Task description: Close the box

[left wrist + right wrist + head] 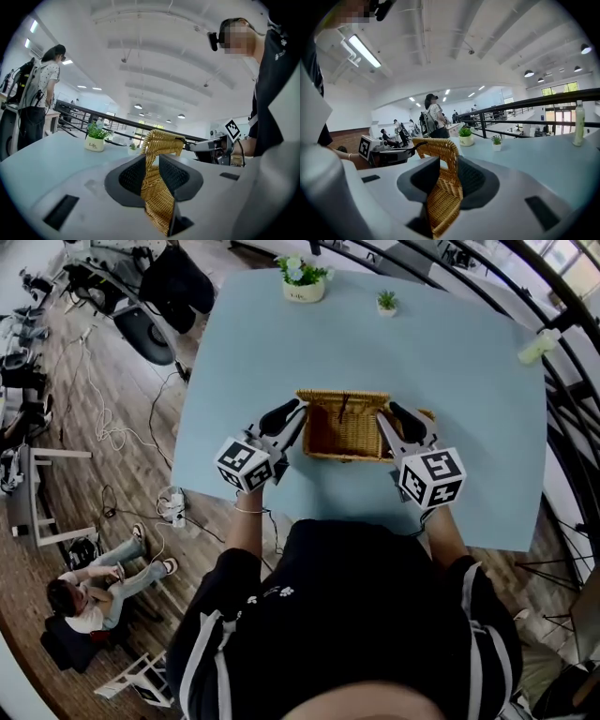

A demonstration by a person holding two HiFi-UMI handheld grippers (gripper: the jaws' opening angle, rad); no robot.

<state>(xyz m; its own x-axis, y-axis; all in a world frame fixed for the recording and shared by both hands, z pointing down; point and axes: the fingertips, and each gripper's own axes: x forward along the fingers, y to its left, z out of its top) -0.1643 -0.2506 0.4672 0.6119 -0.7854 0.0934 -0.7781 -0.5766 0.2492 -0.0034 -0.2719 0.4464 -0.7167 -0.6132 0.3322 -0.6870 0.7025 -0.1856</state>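
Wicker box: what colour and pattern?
The wicker box is golden-tan basket weave, clearest in the left gripper view.

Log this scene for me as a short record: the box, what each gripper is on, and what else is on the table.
box: wicker box on the light blue table, open, inside showing
left gripper: shut on the lid, wicker pinched between its pads
right gripper: shut on the same lid, at its other end
other items: larger potted plant and smaller potted plant near the table's far edge
task state: box not yet closed
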